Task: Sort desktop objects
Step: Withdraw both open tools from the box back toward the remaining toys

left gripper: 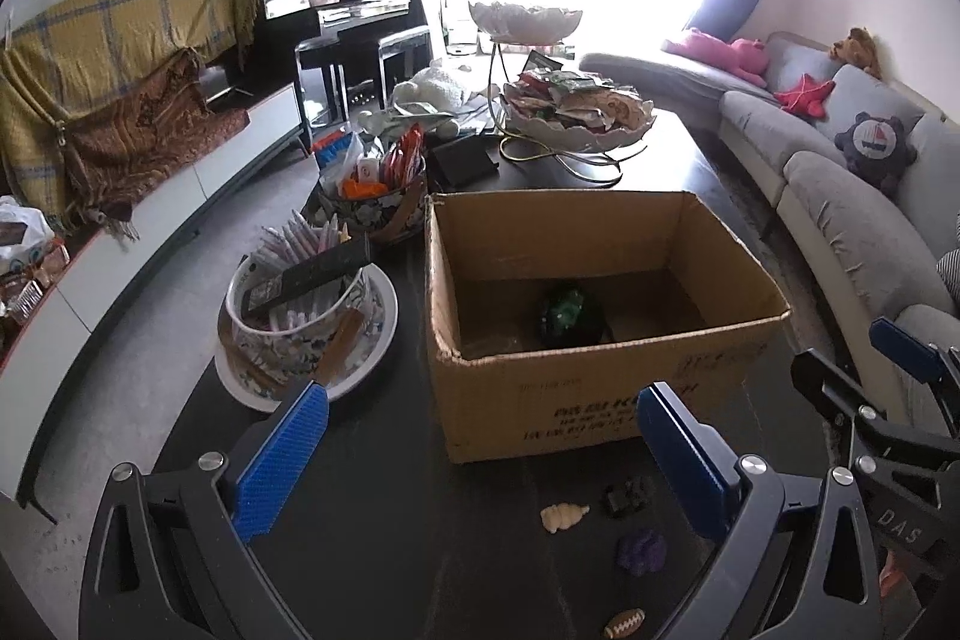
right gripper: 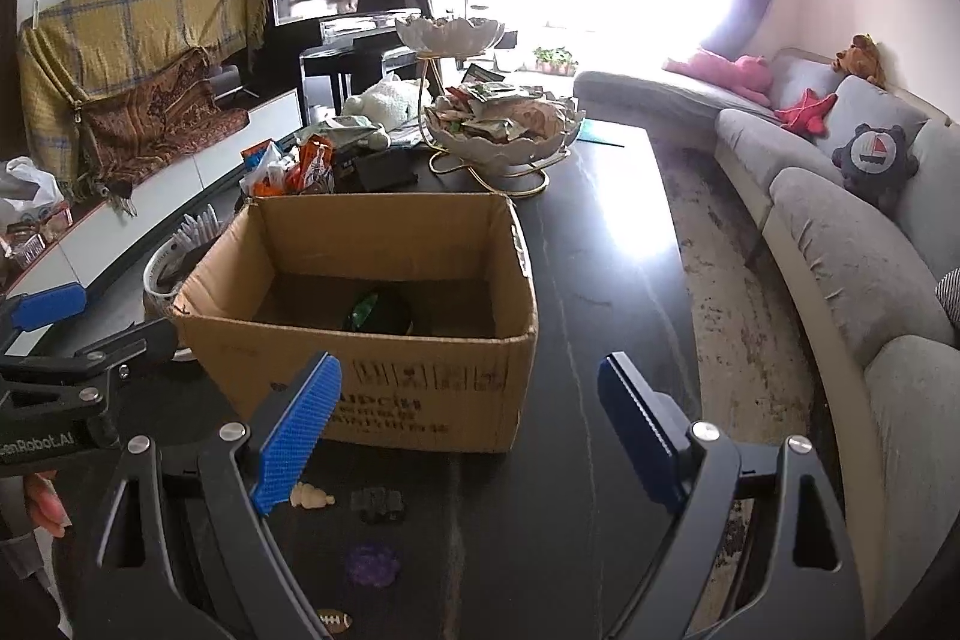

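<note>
1. The left gripper [left gripper: 480,451] is open. Its two blue pads stand wide apart and nothing is between them. It hangs above the dark table [left gripper: 390,520], near the front of the box [left gripper: 600,388].
2. The right gripper [right gripper: 468,436] is open too, with its pads wide apart and empty. It is also above the table [right gripper: 600,280] and points at the front wall of the box [right gripper: 384,388].
3. In the left view the right gripper shows at the right edge; in the right view the left gripper shows at the left edge, with part of a hand [right gripper: 45,511] under it.
4. The box is open at the top and stands upright on the table. Inside, on its floor, lies one dark green thing [left gripper: 567,319]; I cannot tell what it is.
5. Four small toys lie on the table in front of the box, apart from each other:
   - a cream shell [left gripper: 563,517], just in front of the box;
   - a black toy [left gripper: 627,497], just beside the shell;
   - a purple toy [left gripper: 642,553], nearer to the camera;
   - a small football [left gripper: 624,623], at the lower edge of the view.
6. Left of the box stands a patterned bowl [left gripper: 300,334] on a plate, full of thin sticks, with a dark flat pack across it.
7. Behind this bowl is a second bowl [left gripper: 375,208] with snack packets.
8. Further back on the table is a white tiered dish [left gripper: 576,124] with many packets, and beside it a white plush toy [left gripper: 432,88].
9. A grey sofa [left gripper: 840,196] runs along the right side of the room.
</note>
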The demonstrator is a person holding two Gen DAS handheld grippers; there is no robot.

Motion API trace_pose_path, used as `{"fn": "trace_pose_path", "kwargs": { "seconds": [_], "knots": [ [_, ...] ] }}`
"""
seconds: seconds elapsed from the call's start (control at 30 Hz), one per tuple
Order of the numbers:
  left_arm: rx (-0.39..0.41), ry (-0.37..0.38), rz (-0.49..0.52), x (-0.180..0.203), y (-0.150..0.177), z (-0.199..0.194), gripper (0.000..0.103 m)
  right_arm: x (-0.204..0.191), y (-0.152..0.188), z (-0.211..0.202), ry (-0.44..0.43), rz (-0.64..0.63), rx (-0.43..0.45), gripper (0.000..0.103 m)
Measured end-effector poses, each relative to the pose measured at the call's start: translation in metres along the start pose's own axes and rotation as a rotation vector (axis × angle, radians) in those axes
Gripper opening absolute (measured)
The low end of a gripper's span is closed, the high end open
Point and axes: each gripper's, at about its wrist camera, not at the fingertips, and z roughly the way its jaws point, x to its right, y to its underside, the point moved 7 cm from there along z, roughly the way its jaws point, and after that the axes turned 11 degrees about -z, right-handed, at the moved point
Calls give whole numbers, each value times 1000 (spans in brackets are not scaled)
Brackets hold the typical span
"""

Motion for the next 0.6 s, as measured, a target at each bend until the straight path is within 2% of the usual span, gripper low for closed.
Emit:
{"fn": "trace_pose_path", "kwargs": {
  "seconds": [0.4,0.6],
  "knots": [
    [-20,0,-4,-6,17,-15,102,-7,11,-18,-11,0,3,86],
    [-24,24,-21,-10,27,-25,102,-13,21,-24,-23,0,-7,86]
  ]
}}
